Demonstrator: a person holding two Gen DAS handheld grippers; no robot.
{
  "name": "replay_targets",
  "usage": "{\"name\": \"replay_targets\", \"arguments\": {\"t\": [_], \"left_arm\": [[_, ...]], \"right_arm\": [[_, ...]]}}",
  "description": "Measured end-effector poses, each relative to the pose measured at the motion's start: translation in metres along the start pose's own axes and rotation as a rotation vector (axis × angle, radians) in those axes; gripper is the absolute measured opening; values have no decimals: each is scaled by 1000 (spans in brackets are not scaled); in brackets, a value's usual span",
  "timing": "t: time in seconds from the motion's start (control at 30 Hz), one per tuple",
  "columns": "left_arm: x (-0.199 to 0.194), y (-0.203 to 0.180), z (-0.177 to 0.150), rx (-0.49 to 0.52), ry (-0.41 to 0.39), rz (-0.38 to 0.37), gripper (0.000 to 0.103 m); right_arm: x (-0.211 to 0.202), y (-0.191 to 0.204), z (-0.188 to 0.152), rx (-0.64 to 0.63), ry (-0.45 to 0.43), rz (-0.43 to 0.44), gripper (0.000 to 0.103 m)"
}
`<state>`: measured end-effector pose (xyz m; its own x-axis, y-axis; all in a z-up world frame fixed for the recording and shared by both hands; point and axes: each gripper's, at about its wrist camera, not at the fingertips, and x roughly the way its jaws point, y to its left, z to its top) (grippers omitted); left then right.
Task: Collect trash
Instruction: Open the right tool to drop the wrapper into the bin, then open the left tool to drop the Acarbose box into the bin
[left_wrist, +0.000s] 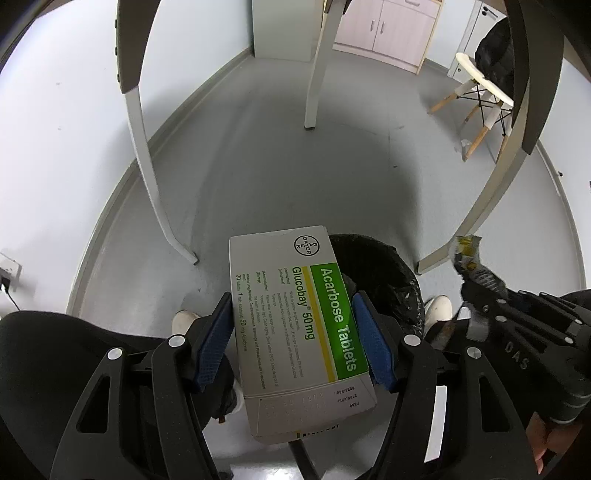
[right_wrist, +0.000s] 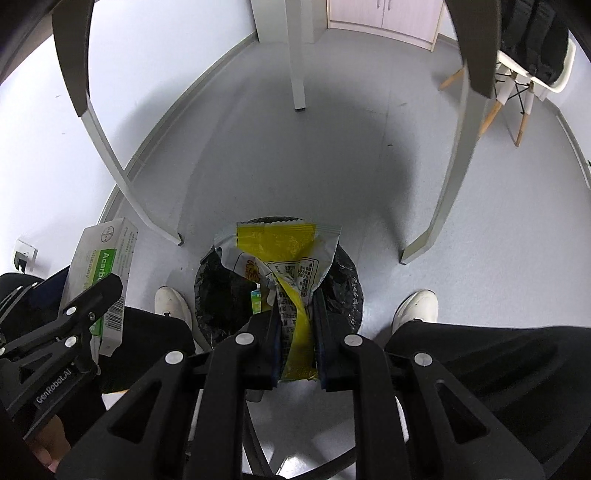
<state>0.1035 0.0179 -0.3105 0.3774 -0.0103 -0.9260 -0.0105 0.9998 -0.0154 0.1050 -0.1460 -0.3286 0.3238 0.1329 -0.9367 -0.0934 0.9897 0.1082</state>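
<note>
Four white table legs (right_wrist: 297, 55) stand on grey floor (right_wrist: 332, 166).

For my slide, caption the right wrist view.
Right gripper clamps a crumpled yellow wrapper above the black-lined bin.

Box (left_wrist: 295, 325): pale grey-white, green band with white lettering, yellow stripe, green small print.
Wrapper (right_wrist: 284, 266): yellow and silver-white, black print, crumpled.
Bin (right_wrist: 343, 284): black liner, glossy.
Left gripper (left_wrist: 291, 339): black frame, blue pads (left_wrist: 216, 339), silver rivets.
Right gripper (right_wrist: 295, 332): black frame, blue pads, silver rivets.
Floor (left_wrist: 258, 147): plain light grey.
Wall (left_wrist: 66, 129): white, grey skirting.
Shoes (right_wrist: 171, 304): white.
Cupboard (left_wrist: 388, 33): pale pink doors, wood edging.
Chair (left_wrist: 476, 85): cream seat, wooden legs.
</note>
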Motion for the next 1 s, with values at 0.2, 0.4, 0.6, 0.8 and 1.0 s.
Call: {"name": "replay_targets", "arguments": {"t": [0.2,0.4,0.6,0.8,1.0], "left_arm": [[4,5,-4,-16,7,10,64],[11,6,-4,-28,17,15,64],[16,-4,-1,-36,27,-4,64],[24,-26,1,-10,39,-24,64],[31,-43,-2,-10,58,-68,65]], "right_arm": [[16,14,3,-32,23,12,25],[18,11,8,-24,1,-6,56],[0,-6,7,8,-60,-26,89],[-10,-31,-1,27,-86,-15,95],[-12,-52,-10,40,-85,-40,95]]}}
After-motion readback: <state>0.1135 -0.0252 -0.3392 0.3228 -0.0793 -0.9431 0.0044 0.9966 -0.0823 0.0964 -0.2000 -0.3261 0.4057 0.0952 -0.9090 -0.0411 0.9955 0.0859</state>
